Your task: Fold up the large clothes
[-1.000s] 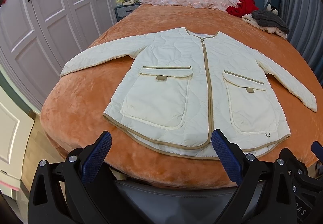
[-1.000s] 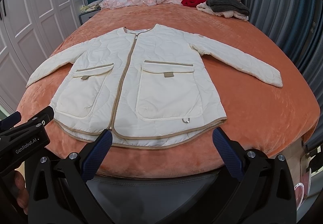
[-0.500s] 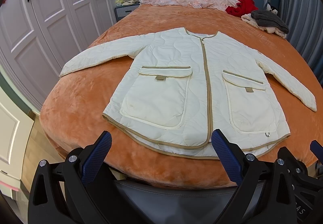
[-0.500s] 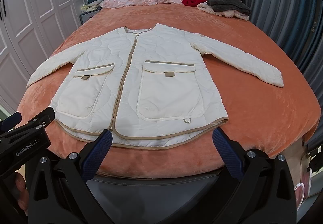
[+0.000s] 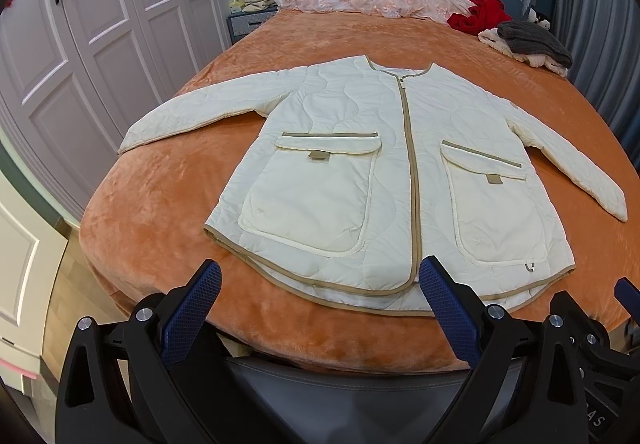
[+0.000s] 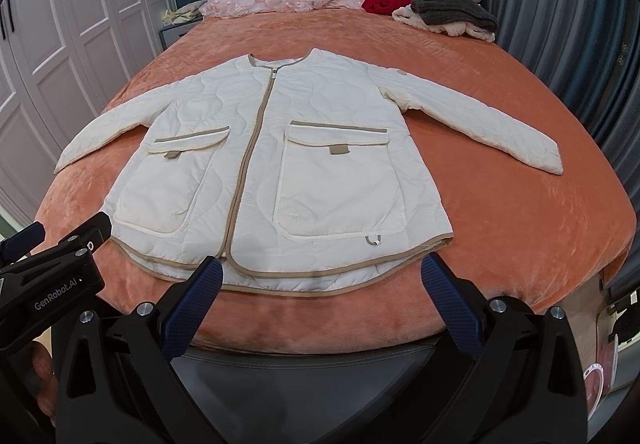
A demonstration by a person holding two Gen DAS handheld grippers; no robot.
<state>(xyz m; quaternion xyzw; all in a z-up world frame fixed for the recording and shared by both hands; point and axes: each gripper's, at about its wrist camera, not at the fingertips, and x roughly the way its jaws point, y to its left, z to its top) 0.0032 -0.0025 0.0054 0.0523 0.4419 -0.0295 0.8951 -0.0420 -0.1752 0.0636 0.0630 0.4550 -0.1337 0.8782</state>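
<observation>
Left gripper (image 5: 320, 284) gapes wide and empty at 6 o'clock in the left wrist view; the cream jacket (image 5: 384, 180) lies flat, zipped, on the orange bed (image 5: 160, 212), hem just beyond the fingertips. Right gripper (image 6: 320, 280) is likewise spread wide, holding nothing, at 6 o'clock in its view, the jacket (image 6: 280, 164) centred ahead, sleeves out toward 9 and 3.

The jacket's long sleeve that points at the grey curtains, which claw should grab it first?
Probably the right claw. It hangs open nearer that side of the cream jacket, and the sleeve lies to its right. The left claw, open too, sits further toward the wardrobe side.
</observation>
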